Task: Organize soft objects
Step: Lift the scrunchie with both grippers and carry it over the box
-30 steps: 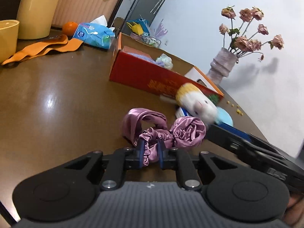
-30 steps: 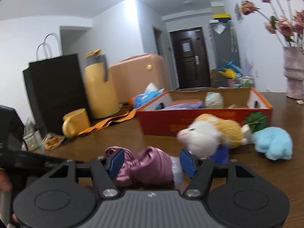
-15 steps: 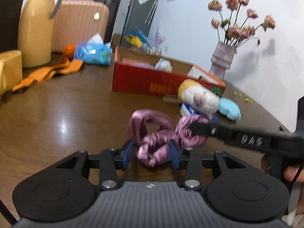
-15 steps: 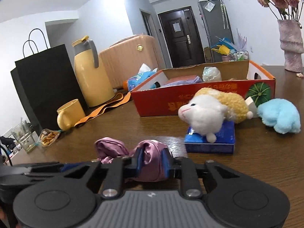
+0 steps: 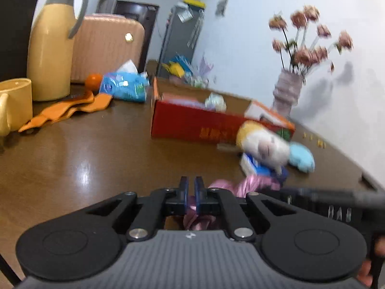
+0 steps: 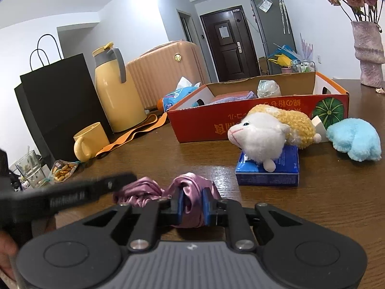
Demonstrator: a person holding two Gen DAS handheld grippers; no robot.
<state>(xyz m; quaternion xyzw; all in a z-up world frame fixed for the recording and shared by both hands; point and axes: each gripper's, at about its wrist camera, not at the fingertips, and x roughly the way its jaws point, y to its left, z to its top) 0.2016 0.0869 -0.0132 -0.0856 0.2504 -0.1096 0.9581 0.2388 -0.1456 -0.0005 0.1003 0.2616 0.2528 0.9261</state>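
A pink satin cloth (image 6: 144, 190) lies bunched on the brown table (image 6: 336, 204), stretched between both grippers. My right gripper (image 6: 192, 203) has its blue pads pressed on the cloth's right lump, and its jaws are still closing. My left gripper (image 5: 191, 187) is shut, with a fold of the cloth (image 5: 252, 183) pinched low between its pads. Behind sit a white and yellow sheep plush (image 6: 264, 132) on a blue tissue pack (image 6: 269, 168), a light blue plush (image 6: 356, 139), and an open red cardboard box (image 6: 207, 125) with soft items inside.
At the left stand a yellow thermos (image 6: 115, 91), a yellow mug (image 6: 89, 142), an orange strap (image 6: 134, 132), a black paper bag (image 6: 55, 101), a snack packet (image 6: 62, 169) and a glass (image 6: 30, 168). A vase of flowers (image 6: 368, 55) stands at the far right.
My right gripper went from open around the cloth to pressed on it. My left gripper let the cloth go, then shut on it again, and its view rolled.
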